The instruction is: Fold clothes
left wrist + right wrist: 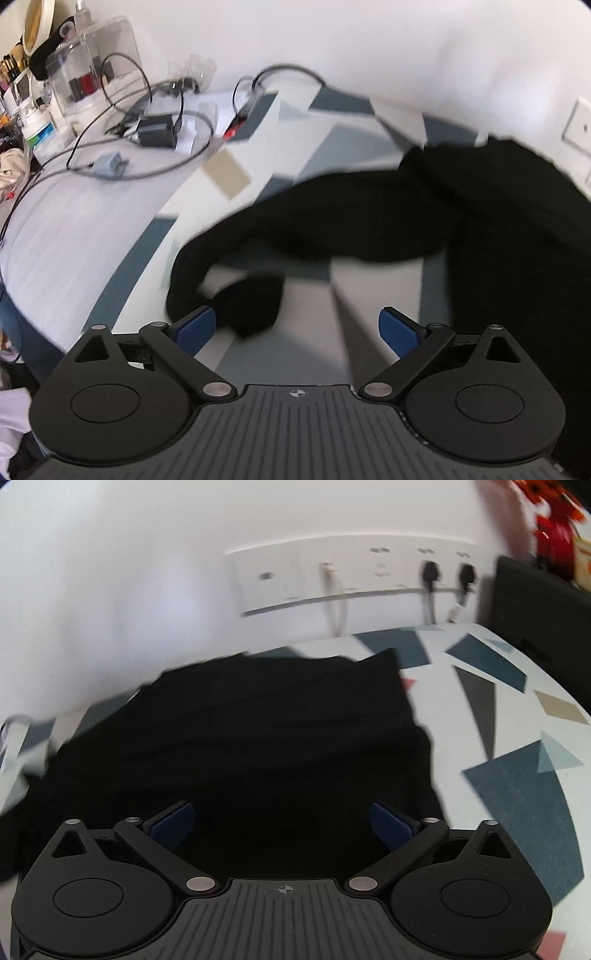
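Observation:
A black garment lies on a table with a geometric-patterned cloth. In the left wrist view one long sleeve stretches left and curls down, its cuff lying just ahead of the left finger. My left gripper is open and empty above the cloth. In the right wrist view the garment's body lies spread flat, reaching toward the wall. My right gripper is open and empty, hovering over the garment's near part. Both views are blurred.
At the left of the left wrist view lie cables, a dark adapter, clear boxes and bottles. In the right wrist view a wall socket strip with plugs stands behind the table, and a black box stands at the right.

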`<action>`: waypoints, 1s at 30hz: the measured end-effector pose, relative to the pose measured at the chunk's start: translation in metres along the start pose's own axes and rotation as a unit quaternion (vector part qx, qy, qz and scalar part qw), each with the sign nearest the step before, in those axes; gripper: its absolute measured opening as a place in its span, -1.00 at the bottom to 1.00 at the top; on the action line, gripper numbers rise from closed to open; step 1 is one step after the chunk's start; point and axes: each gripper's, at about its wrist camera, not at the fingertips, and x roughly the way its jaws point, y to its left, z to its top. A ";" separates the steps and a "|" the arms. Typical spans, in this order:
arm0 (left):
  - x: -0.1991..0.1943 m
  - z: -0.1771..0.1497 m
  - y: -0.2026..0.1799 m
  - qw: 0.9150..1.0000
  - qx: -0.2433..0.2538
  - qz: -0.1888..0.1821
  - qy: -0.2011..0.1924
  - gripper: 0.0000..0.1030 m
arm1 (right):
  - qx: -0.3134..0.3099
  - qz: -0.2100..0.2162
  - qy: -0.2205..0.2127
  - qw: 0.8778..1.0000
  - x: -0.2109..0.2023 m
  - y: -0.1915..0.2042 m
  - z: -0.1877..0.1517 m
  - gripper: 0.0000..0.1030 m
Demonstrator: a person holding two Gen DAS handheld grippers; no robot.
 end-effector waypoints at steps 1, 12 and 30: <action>0.002 -0.004 0.004 1.000 -0.003 -0.010 0.008 0.90 | -0.006 -0.008 0.000 1.000 -0.005 0.005 -0.006 0.98; 0.029 -0.022 0.031 0.993 -0.040 -0.077 0.083 0.98 | 0.022 -0.076 0.108 0.991 -0.010 0.023 -0.037 0.98; 0.065 0.037 0.075 0.985 -0.152 -0.074 0.035 -0.63 | 0.024 -0.028 0.079 0.996 -0.032 0.051 -0.021 0.98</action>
